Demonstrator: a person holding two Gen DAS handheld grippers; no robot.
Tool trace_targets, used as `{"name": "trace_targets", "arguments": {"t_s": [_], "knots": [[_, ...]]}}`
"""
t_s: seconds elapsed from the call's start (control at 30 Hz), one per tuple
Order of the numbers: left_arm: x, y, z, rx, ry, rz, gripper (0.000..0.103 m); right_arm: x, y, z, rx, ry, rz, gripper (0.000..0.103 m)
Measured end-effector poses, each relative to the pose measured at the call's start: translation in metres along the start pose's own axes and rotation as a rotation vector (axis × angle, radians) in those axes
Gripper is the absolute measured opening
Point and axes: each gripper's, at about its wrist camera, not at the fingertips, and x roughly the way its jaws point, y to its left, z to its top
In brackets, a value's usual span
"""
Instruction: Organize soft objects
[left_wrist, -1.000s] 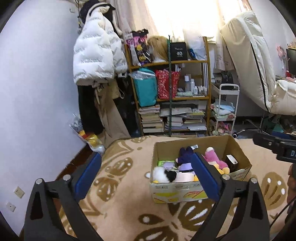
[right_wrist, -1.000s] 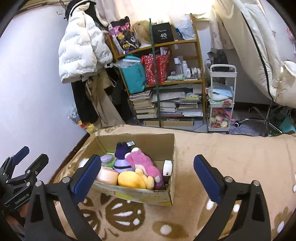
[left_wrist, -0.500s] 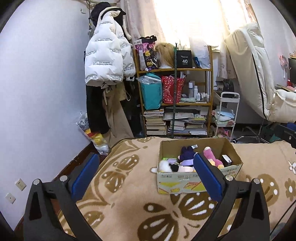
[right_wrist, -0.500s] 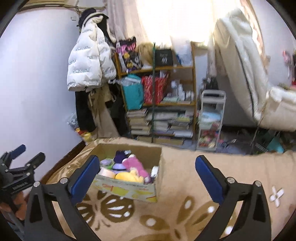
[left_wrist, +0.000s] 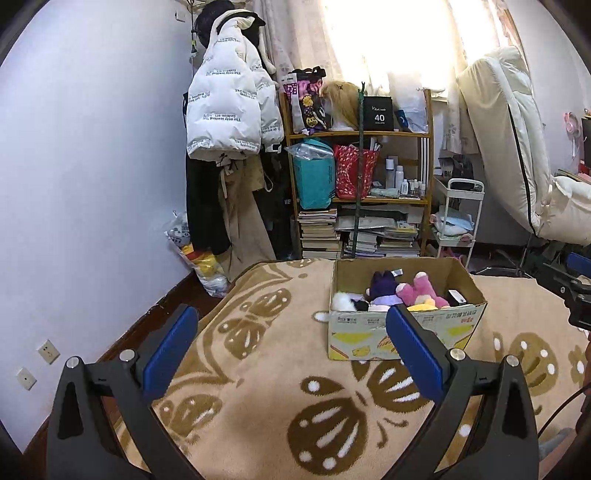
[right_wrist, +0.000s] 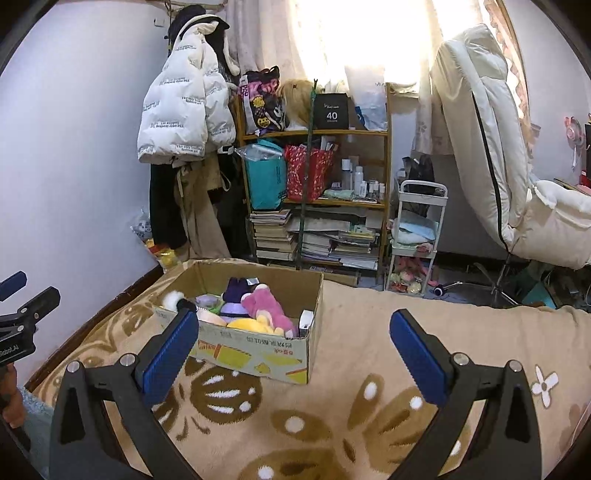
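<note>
I've pulled both grippers back since a second ago, so the cardboard box (left_wrist: 402, 325) sits farther off on the blanket (left_wrist: 280, 398) — plushies (right_wrist: 258, 306) all packed inside. Left gripper (left_wrist: 291, 354) and right gripper (right_wrist: 295, 350) spread wide, holding nothing — looks done to me.

We see a lived-in bedroom — patterned bed blanket (left_wrist: 258, 387), hung puffer jacket (left_wrist: 229, 110), cluttered bookshelf (right_wrist: 321, 206) — a home.

A matt cardboard box (right_wrist: 258, 343) of fuzzy plush toys (right_wrist: 264, 304) sits on a deep-piled fleece blanket (right_wrist: 351, 369).
</note>
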Motion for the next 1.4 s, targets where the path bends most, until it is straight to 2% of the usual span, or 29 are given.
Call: {"name": "trace_targets", "arguments": {"t_s": [0.27,0.73,1.4], "knots": [[0.011,0.001,-0.004,-0.001,0.006,0.01,0.1,0.004,-0.004,-0.002,0.02,0.001,-0.027,0.103],[0.009,-0.014,-0.009,0.055,-0.051,-0.005,0.1,0.004,-0.013,0.001,0.056,-0.007,-0.045,0.103],[0.016,-0.019,-0.011,0.064,-0.011,-0.018,0.1,0.007,-0.01,-0.004,0.031,0.006,-0.05,0.103]]}}
